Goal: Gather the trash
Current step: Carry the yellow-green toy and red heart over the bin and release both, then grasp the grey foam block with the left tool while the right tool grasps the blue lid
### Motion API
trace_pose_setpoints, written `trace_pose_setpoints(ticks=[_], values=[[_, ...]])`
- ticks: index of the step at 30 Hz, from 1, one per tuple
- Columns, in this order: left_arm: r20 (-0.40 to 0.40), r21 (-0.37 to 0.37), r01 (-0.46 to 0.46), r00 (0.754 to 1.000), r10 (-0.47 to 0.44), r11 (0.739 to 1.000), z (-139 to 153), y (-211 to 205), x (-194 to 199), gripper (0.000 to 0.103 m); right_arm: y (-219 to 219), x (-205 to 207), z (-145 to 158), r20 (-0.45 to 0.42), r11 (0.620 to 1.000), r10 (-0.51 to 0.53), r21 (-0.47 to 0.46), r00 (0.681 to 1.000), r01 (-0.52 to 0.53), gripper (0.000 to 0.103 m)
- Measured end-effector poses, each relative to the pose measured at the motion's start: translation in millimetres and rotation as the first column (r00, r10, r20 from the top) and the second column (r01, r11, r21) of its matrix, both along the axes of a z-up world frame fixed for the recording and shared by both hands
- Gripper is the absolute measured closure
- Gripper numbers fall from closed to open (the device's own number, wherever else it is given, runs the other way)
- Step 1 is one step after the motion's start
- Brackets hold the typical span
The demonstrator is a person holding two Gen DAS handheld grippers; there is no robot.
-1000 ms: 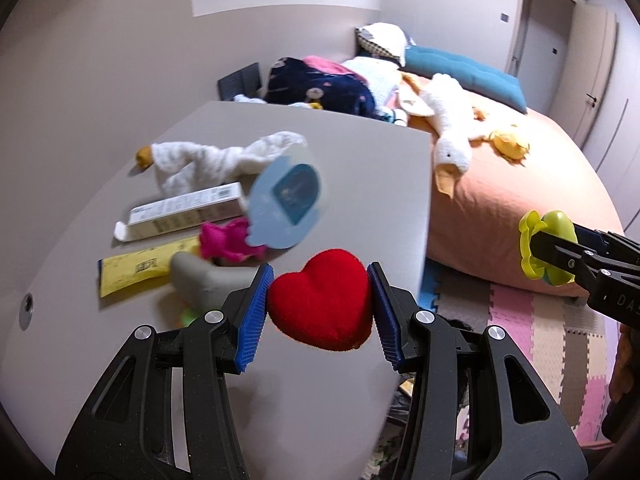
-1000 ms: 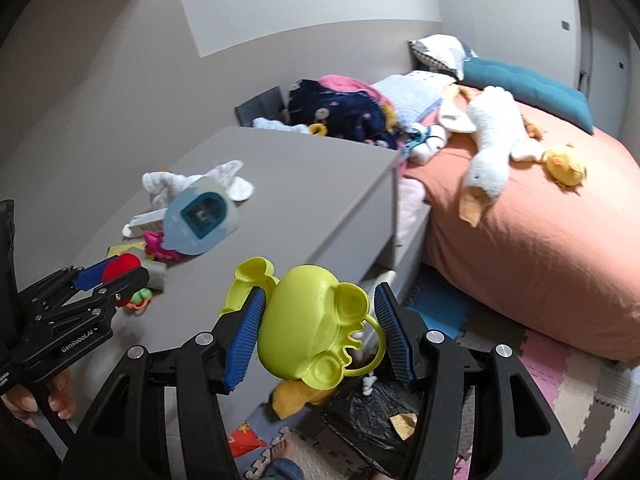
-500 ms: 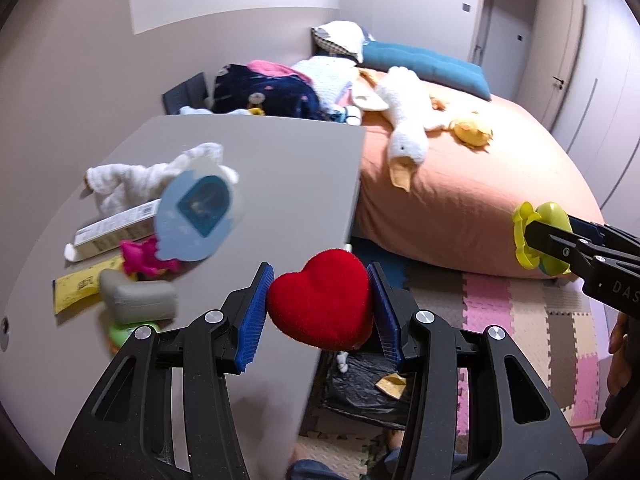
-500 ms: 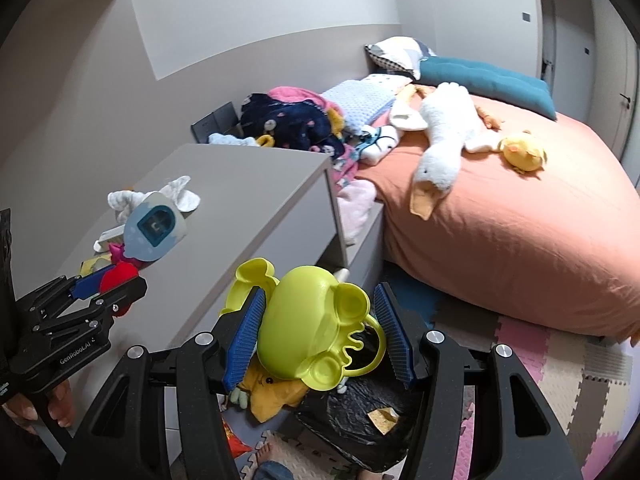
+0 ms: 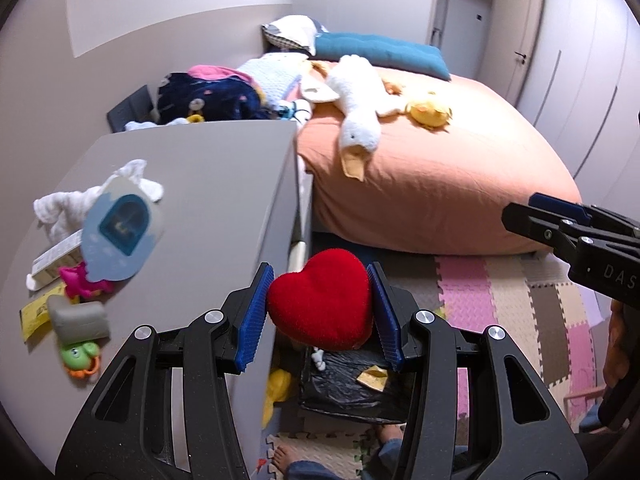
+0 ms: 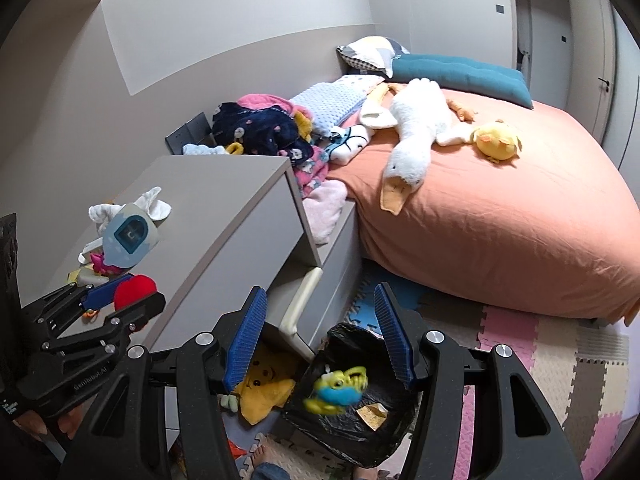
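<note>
My left gripper (image 5: 320, 312) is shut on a red plush heart (image 5: 320, 300) and holds it just past the grey dresser's edge, above a black-lined trash bin (image 5: 344, 392) on the floor. The heart and left gripper also show in the right wrist view (image 6: 134, 290). My right gripper (image 6: 320, 340) is open and empty above the bin (image 6: 360, 424). A yellow-green toy (image 6: 336, 390), blurred, is in the air or just landing inside the bin. A scrap of yellow paper (image 6: 372, 416) lies in the bin.
The grey dresser (image 5: 200, 184) holds a white cloth, a blue-and-grey card (image 5: 120, 236), a box, a pink toy, a grey block and a green toy (image 5: 78, 360). A bed (image 5: 440, 168) with plush goose is behind. A yellow plush (image 6: 264, 384) and bare feet are on the foam mat.
My right gripper opened and let go of the yellow-green toy, which dropped toward the bin. Both grippers moved right, off the dresser and over the bin, the left still holding the heart.
</note>
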State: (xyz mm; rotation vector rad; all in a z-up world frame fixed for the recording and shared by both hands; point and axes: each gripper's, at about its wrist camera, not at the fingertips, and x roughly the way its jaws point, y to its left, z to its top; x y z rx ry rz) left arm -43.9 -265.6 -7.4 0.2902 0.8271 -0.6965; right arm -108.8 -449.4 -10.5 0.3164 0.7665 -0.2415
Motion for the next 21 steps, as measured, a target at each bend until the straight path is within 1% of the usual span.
trace_pose_setpoints(ticks=[1, 2, 3, 4, 5, 8, 14, 16, 18, 21], values=[[-0.011, 0.005, 0.01, 1.0, -0.01, 1.0, -3, -3, -1, 0.055, -2, -1, -1, -0.001, 1.0, -0.003, 0.004, 1.0, 0.003, 0.046], [-0.024, 0.012, 0.023, 0.999, -0.022, 1.0, -5, -6, -1, 0.045, -3, -2, -1, 0.0, 1.0, -0.007, 0.008, 1.0, 0.007, 0.044], [-0.039, 0.029, 0.03, 0.999, -0.029, 0.999, -8, -10, -1, 0.031, -5, -3, -1, -0.002, 1.0, -0.015, 0.005, 1.0, 0.015, 0.034], [-0.034, 0.035, 0.02, 0.999, -0.018, 0.999, -9, -11, -3, 0.008, -7, -5, 0, 0.001, 1.0, -0.027, -0.001, 1.0, 0.027, 0.03], [-0.017, 0.028, 0.009, 1.0, -0.009, 1.0, -9, -10, -4, 0.006, -8, -6, 0, 0.007, 0.999, -0.037, -0.008, 0.999, 0.037, 0.026], [-0.041, 0.02, 0.008, 0.999, -0.008, 1.0, -10, -8, -3, 0.006, -13, -8, 1, 0.011, 0.998, -0.063, -0.013, 0.998, 0.063, 0.023], [-0.04, 0.027, -0.014, 0.999, 0.015, 1.0, -9, 0, 4, 0.006, -14, -7, -1, 0.013, 0.997, -0.072, -0.001, 0.997, 0.072, 0.022], [-0.039, 0.028, -0.024, 0.999, 0.025, 0.999, -8, 4, 6, 0.006, -11, -5, 1, 0.022, 0.998, -0.066, -0.013, 0.998, 0.066, 0.017], [-0.039, 0.028, -0.032, 0.999, 0.033, 0.999, -7, 8, 8, 0.006, -5, -2, 4, 0.029, 0.996, -0.072, -0.046, 0.997, 0.073, 0.016], [-0.034, 0.029, -0.05, 0.998, 0.051, 0.998, -5, 16, 11, 0.006, 0, 3, 7, 0.046, 0.997, -0.072, -0.036, 0.996, 0.073, 0.013]])
